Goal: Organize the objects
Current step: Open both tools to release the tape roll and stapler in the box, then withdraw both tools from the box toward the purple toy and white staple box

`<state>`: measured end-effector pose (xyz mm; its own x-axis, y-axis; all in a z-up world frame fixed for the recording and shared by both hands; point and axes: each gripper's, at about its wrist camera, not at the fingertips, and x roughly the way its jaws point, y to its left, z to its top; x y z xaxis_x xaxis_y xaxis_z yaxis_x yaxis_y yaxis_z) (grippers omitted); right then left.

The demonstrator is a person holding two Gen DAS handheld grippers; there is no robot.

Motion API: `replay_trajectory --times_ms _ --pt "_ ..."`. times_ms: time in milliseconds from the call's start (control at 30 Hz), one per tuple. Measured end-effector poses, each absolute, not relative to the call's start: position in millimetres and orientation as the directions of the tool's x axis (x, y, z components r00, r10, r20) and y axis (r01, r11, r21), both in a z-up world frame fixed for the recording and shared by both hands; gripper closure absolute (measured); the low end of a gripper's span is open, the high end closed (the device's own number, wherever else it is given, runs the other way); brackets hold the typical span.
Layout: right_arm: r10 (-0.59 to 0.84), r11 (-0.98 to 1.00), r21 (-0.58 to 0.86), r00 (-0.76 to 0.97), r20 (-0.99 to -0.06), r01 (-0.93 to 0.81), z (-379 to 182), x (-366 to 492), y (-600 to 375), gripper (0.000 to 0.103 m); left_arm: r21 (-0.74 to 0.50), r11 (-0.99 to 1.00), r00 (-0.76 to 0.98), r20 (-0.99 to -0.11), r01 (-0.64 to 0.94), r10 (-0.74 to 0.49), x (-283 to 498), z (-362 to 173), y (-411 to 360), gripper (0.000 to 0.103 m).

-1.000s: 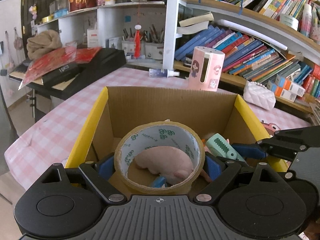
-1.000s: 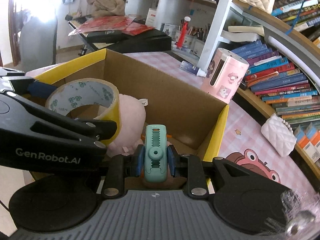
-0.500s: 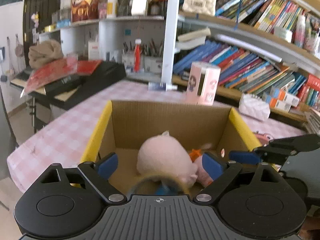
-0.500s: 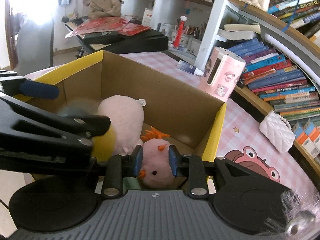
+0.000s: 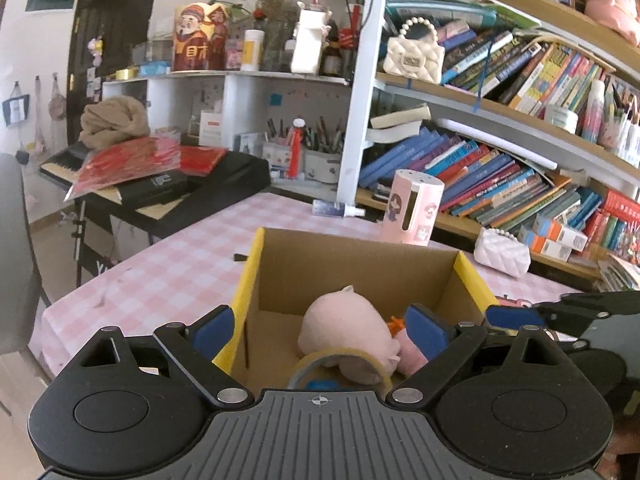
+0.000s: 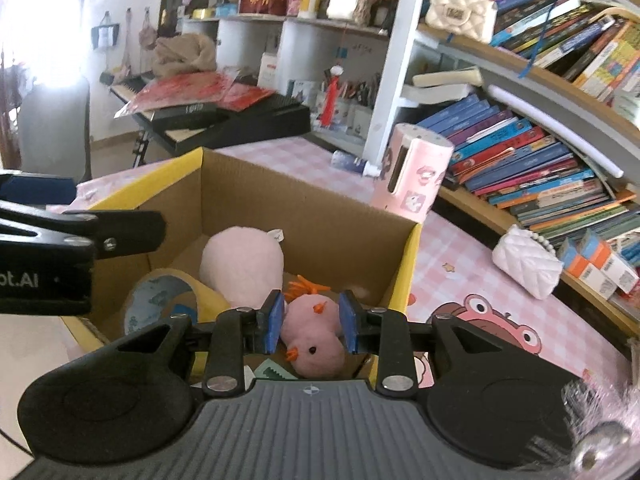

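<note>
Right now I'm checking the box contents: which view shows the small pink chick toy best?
The right wrist view: the chick toy shows its eye, beak and orange tuft in the cardboard box. The left wrist view shows only a pink sliver beside the pink plush.

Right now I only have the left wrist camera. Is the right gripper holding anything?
Observer: No. The right gripper has just been opening its jaws a little; the gap is narrow and they grip nothing.
Operator: What's the pink thing with the orange tuft?
Observer: A toy chick, lying in the box below those jaws.
Operator: Anything else down there?
Observer: A green clip, right beside the chick.
</note>
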<state>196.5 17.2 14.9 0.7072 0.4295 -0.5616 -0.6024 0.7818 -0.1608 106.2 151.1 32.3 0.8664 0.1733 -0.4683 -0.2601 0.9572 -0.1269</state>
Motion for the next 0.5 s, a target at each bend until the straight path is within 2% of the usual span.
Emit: replay_trajectory --times_ms 333,500 --pt "0.368 0.865 -0.137 0.796 -0.48 -0.483 29 153 -5 0.069 -0.145 0.954 0.872 -0.46 -0.262 0.169 65 31 156 0.009" --pt "0.344 0.884 -0.122 0.803 -0.486 -0.452 28 130 -15 0.067 -0.14 0.955 0.862 -0.479 -0.26 0.164 44 28 156 0.009"
